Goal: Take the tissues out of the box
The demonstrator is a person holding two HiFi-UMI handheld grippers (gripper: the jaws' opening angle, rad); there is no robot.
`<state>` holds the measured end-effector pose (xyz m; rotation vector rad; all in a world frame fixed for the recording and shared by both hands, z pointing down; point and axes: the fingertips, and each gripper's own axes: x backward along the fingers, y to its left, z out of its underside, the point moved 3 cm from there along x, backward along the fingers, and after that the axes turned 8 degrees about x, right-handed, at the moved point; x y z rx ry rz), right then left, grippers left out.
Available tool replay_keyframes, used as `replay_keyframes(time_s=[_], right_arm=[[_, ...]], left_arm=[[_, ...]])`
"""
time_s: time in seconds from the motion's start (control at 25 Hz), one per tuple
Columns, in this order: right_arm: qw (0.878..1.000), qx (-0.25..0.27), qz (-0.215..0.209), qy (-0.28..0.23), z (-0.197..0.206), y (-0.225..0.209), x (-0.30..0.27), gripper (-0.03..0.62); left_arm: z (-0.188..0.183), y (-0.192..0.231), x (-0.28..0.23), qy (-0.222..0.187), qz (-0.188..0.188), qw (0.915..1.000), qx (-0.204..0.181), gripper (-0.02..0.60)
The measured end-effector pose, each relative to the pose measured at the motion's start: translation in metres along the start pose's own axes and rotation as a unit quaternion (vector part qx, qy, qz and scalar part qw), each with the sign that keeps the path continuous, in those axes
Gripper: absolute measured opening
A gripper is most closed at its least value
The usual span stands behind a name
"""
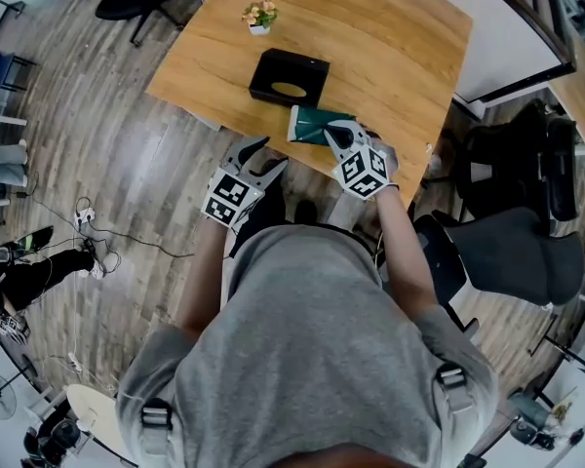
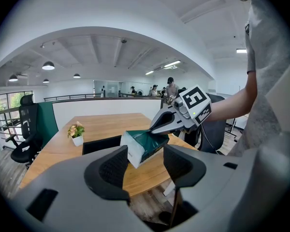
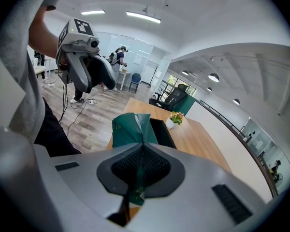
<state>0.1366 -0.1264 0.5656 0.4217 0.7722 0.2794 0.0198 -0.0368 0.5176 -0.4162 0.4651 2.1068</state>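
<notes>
A black tissue box (image 1: 289, 77) stands in the middle of the wooden table (image 1: 400, 47), its oval slot facing up. My right gripper (image 1: 333, 135) is shut on the top fold of a dark green tissue pack (image 1: 310, 125) and holds it tilted above the table's near edge, beside the box. In the right gripper view the pack (image 3: 130, 128) sticks out past the closed jaws, with the box (image 3: 162, 132) behind it. My left gripper (image 1: 262, 157) is open just off the table's edge; in its own view the pack (image 2: 144, 146) hangs ahead of the spread jaws, apart from them.
A small potted plant (image 1: 260, 16) sits at the table's far side beyond the box. Dark office chairs (image 1: 526, 252) stand to the right of the table. Cables and a plug strip (image 1: 88, 224) lie on the wood floor to the left.
</notes>
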Motion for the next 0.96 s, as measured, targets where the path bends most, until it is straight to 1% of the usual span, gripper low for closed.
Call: replay_keyframes(time_s=[0.68, 0.8, 0.96], right_arm=[[1.000, -0.011, 0.003, -0.002, 0.013, 0.008, 0.019, 0.005], [1.000, -0.011, 0.003, 0.000, 0.016, 0.010, 0.021, 0.005], [1.000, -0.012, 0.002, 0.002, 0.023, 0.011, 0.023, 0.005]], left_arm=[[0.003, -0.020, 0.000, 0.003, 0.001, 0.9999, -0.010, 0.245], [0.006, -0.023, -0.001, 0.008, 0.002, 0.9999, -0.011, 0.245], [0.004, -0.026, -0.005, 0.002, 0.003, 0.9999, -0.013, 0.245]])
